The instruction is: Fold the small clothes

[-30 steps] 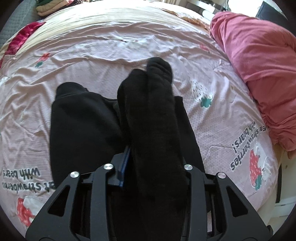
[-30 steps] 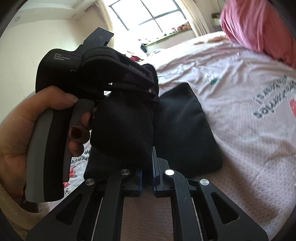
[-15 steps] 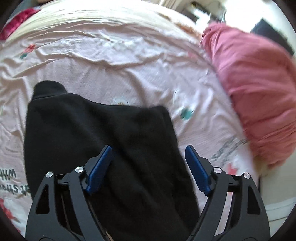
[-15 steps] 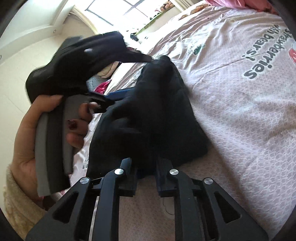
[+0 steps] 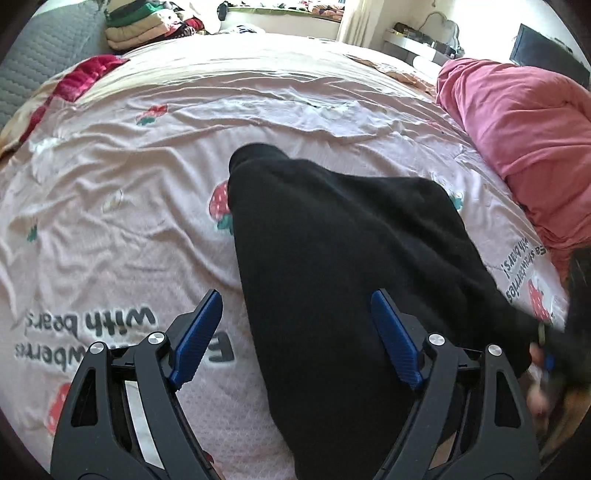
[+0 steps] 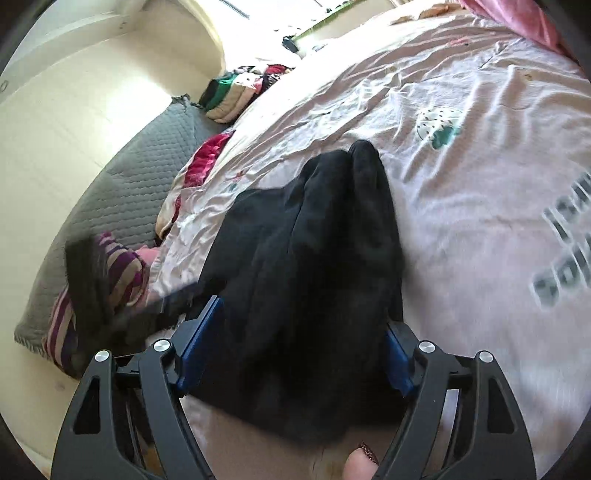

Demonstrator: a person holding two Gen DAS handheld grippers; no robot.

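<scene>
A small black fleece garment (image 5: pixel 343 258) lies folded on the pink strawberry-print bedsheet (image 5: pixel 122 206). My left gripper (image 5: pixel 295 317) is open above its near end, its blue pads (image 5: pixel 199 332) apart and holding nothing. In the right wrist view the same black garment (image 6: pixel 314 277) lies between the spread jaws of my right gripper (image 6: pixel 303 332), which is open; the cloth rests on the bed and is not pinched. The other gripper and hand show as a blur at the left wrist view's right edge (image 5: pixel 561 354).
A pink duvet (image 5: pixel 517 122) is bunched at the bed's right side. Stacked folded clothes (image 5: pixel 140 22) sit at the far end by the grey quilted headboard (image 6: pixel 129 192). A red cloth (image 5: pixel 81 81) lies at the bed's far left. A striped sleeve (image 6: pixel 110 280) is left of the garment.
Both grippers have let go of the black garment and opened. It was held up a second ago; now it lies flat and folded on the sheet, and both grippers have drawn back.
</scene>
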